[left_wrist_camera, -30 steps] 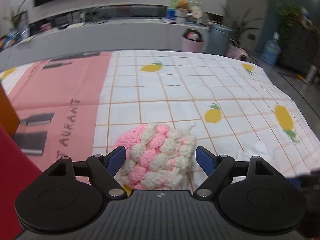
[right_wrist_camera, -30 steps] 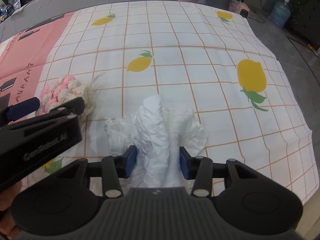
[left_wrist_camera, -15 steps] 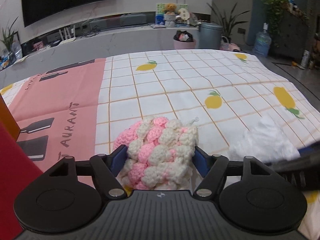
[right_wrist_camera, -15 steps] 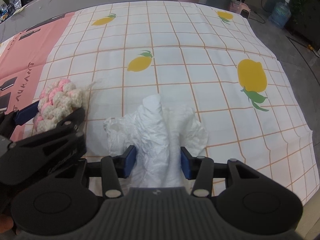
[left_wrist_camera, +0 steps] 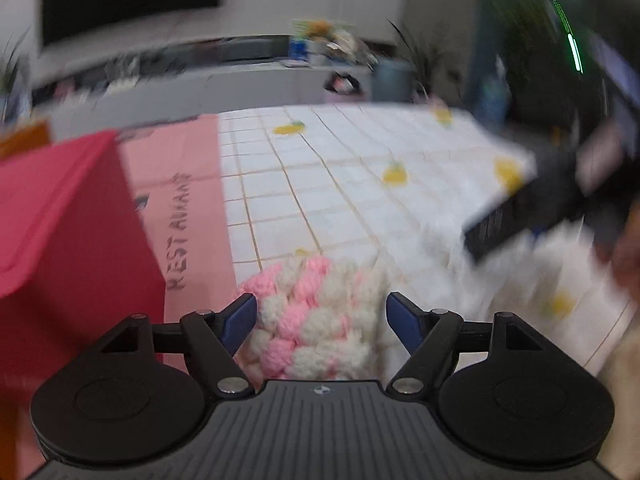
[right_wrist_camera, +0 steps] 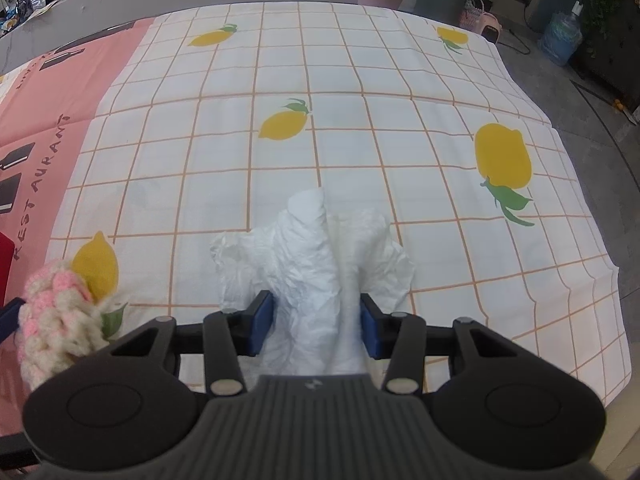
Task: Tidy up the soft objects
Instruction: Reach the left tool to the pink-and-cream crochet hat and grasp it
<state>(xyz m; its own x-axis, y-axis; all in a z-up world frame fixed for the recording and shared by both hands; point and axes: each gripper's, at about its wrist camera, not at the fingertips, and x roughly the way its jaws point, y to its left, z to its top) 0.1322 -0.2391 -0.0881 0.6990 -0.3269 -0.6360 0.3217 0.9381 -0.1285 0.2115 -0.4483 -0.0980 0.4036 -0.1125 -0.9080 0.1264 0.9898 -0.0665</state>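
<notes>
A pink and white knitted bundle point(left_wrist_camera: 316, 312) sits between the blue pads of my left gripper point(left_wrist_camera: 320, 316), which is shut on it and holds it above the tablecloth; the view is blurred. The bundle also shows at the left edge of the right wrist view point(right_wrist_camera: 56, 320). A crumpled white plastic bag point(right_wrist_camera: 320, 264) is pinched between the blue pads of my right gripper point(right_wrist_camera: 316, 328), its loose part lying on the cloth. The right gripper's dark body shows blurred at the right of the left wrist view point(left_wrist_camera: 532, 208).
A red box point(left_wrist_camera: 68, 248) stands close at the left of the left gripper. The table carries a white checked cloth with lemons point(right_wrist_camera: 360, 128) and a pink part point(right_wrist_camera: 36, 128). The table's right edge point(right_wrist_camera: 592, 200) drops to the floor.
My left gripper has lifted the knitted bundle and swung left toward the red box, which now fills the left of its view. The right gripper keeps its hold on the bag, unmoved.
</notes>
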